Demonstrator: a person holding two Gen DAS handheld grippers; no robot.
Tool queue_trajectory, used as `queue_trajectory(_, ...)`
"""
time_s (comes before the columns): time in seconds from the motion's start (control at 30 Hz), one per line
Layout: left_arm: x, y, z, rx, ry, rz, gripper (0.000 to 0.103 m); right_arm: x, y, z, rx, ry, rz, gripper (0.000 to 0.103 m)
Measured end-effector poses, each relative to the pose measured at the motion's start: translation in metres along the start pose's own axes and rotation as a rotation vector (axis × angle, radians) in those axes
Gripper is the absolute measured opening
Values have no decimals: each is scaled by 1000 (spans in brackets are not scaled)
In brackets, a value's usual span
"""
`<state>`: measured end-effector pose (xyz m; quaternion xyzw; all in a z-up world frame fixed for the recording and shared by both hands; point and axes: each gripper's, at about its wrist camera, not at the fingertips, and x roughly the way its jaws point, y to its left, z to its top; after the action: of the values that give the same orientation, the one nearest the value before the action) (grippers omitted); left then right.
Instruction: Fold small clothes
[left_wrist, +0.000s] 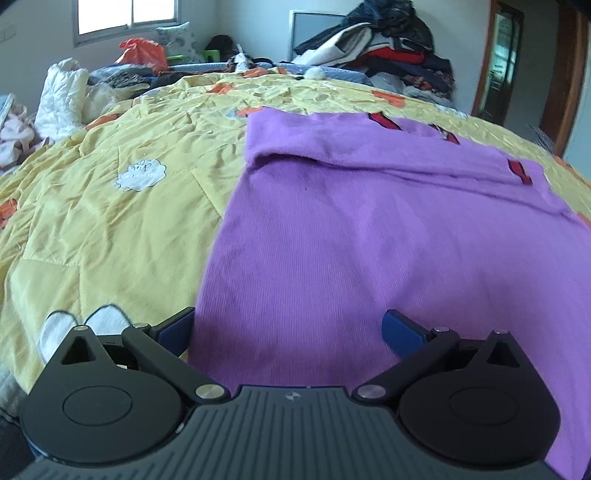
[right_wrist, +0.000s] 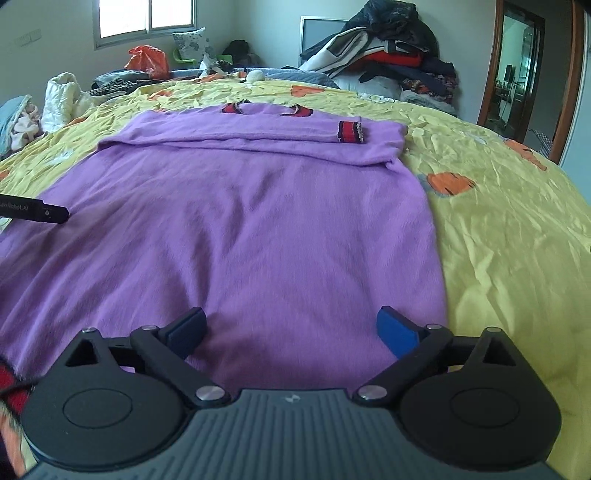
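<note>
Both tongs are wide open and hold nothing. The left tongs (left_wrist: 290, 330) hang over the near left edge of the purple sweater (left_wrist: 369, 240), with one blue pad over the yellow quilt (left_wrist: 110, 221) and the other over the purple cloth. The right tongs (right_wrist: 291, 328) hang over the near right part of the sweater, and both of their pads are above purple cloth, with the sweater's right edge just beside the right pad. I cannot tell if any pad touches the cloth. The sweater lies flat on the quilt and runs away from the tongs. Farther off, its sleeves are laid across the chest, and a red and black cuff (right_wrist: 349, 132) rests near the far right side. The collar end is the far end. Past the quilt there is a big pile of clothes (right_wrist: 388, 48), an orange bag (right_wrist: 147, 61) and a window (right_wrist: 146, 18). It looks like the sleeve folds are done and the next step is the long fold, bottom to top. For that, each tongs needs to drop to its near corner of the hem, pinch the cloth, and then both should lift and carry the hem toward the collar together. If one goes faster, the fold may come out crooked.
</note>
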<state>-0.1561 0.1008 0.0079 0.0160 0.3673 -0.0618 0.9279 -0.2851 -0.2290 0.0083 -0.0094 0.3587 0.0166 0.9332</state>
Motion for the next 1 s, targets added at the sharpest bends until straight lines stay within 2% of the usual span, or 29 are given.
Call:
queue_trajectory(0.1, -13, 6, -13, 9, -19, -42, 103, -10, -5, -6, -19, 9, 24, 101)
queue_trajectory(0.2, -23, 24, -20, 0, -46, -123, 103, -16, -12, -6, -50, 11, 21, 101)
queue_trajectory(0.37, -22, 69, -18, -84, -75, -274, 103, -12, -39, 3, -88, -9, -74, 101)
queue_trajectory(0.47, -15, 82, -9, -110, -57, -374, 102, -3, -59, 7, -86, -8, -79, 101)
queue_trajectory(0.6, -8, 81, 0, -87, -25, -395, 98, 8, -81, 14, -34, 8, -23, 101)
queue_trajectory(0.67, -10, 80, 0, -86, -7, -403, 91, 11, -87, 15, -16, 2, -9, 100)
queue_trajectory(0.87, -24, 74, -9, -93, 32, -415, 79, 13, -99, 13, 27, -10, 77, 97)
queue_trajectory(0.93, -29, 73, -14, -94, 33, -423, 76, 10, -100, 14, 27, -18, 91, 82)
queue_trajectory(1.0, -32, 71, -17, -83, 30, -410, 69, 11, -101, 15, 31, -17, 92, 77)
